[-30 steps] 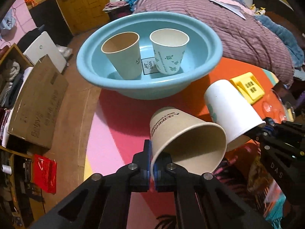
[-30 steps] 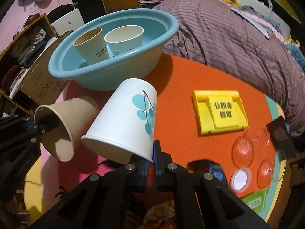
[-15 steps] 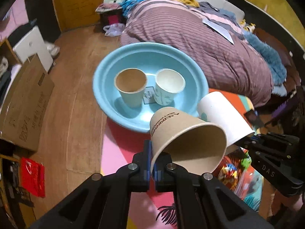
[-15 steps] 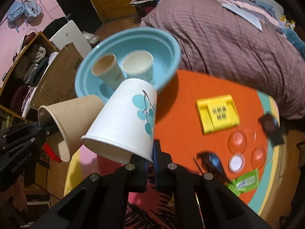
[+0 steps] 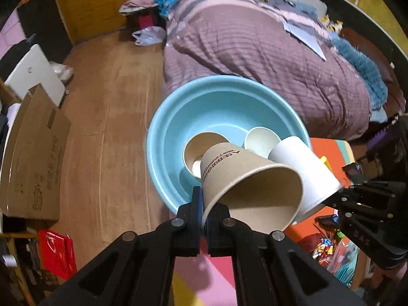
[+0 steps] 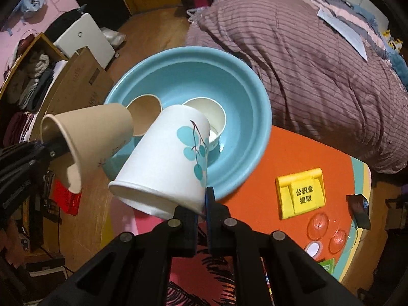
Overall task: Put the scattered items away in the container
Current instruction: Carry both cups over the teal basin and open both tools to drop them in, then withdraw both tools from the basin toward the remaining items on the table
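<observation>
My left gripper point(image 5: 203, 205) is shut on the rim of a brown paper cup point(image 5: 244, 181), held tilted high above the blue basin point(image 5: 163, 137). My right gripper point(image 6: 204, 209) is shut on the rim of a white cup with blue leaves point(image 6: 168, 163), also held above the basin point(image 6: 250, 107). The two held cups are side by side; the white cup point(image 5: 303, 168) shows right of the brown one, and the brown cup point(image 6: 89, 135) shows left in the right wrist view. Two cups stand upright in the basin: a brown one point(image 6: 144, 113) and a white one point(image 6: 211, 112).
The basin sits at the far edge of the orange and pink table point(image 6: 293, 158). A yellow card holder point(image 6: 301, 193), clear lids point(image 6: 318, 225) and a dark packet point(image 6: 359, 210) lie at right. A bed point(image 5: 267, 51) is behind, a cardboard box point(image 5: 33, 158) on the floor at left.
Both grippers have risen with their cups and moved toward the basin, which now shows from above and lies beneath the held cups.
</observation>
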Demonstrator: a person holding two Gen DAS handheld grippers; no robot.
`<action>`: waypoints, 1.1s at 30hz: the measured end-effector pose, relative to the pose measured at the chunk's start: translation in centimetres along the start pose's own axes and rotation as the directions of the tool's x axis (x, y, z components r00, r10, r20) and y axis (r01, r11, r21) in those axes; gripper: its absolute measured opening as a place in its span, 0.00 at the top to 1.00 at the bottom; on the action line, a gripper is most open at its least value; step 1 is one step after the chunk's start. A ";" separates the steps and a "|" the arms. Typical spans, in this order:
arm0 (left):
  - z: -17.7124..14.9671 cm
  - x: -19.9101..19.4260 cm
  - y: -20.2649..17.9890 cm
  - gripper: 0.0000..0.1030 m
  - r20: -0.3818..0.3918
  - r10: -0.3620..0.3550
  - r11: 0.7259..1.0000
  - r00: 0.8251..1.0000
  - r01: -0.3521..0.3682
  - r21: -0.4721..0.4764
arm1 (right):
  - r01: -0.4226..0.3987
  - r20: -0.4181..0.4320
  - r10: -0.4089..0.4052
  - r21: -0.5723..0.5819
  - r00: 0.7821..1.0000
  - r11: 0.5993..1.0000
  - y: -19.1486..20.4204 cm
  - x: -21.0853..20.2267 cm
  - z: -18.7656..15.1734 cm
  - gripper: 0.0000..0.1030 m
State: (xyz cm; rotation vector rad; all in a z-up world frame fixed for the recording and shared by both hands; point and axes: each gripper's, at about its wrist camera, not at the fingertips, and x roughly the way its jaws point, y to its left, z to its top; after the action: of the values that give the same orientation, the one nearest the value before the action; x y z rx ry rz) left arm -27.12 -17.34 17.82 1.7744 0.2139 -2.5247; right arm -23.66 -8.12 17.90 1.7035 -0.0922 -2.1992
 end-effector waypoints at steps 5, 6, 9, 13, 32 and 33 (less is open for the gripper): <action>2.0 2.1 0.1 0.98 -0.073 0.002 0.999 0.997 0.002 0.053 | 0.023 -0.060 -0.021 0.034 0.998 0.999 0.0 1.3 2.6 0.96; 2.2 2.3 0.1 0.98 -0.079 0.007 0.998 0.997 -0.002 0.057 | 0.027 -0.070 -0.024 0.043 0.997 0.999 -0.1 1.6 3.0 0.96; 2.6 2.8 0.5 0.98 -0.106 0.002 0.999 0.994 0.003 0.047 | 0.034 -0.099 -0.027 0.069 0.995 0.997 -0.3 2.5 3.9 0.96; 3.1 3.3 0.8 0.97 -0.133 -0.020 0.999 0.991 0.025 0.033 | 0.041 -0.123 -0.028 0.110 0.992 0.993 -0.6 3.2 4.4 0.96; 4.1 1.0 0.9 0.43 -0.055 -0.025 0.999 0.998 0.027 0.026 | 0.063 -0.024 -0.059 0.219 0.998 0.974 -1.6 1.6 5.7 0.48; 4.0 0.7 0.8 0.43 -0.050 -0.024 0.999 0.998 0.026 0.028 | 0.060 -0.011 -0.059 0.228 0.998 0.972 -1.6 1.2 5.7 0.47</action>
State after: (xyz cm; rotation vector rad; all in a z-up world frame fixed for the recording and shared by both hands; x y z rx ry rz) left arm -31.02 -18.63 18.43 1.8581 0.2050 -2.5147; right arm -29.72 -7.96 17.92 1.8526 -0.3074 -2.3040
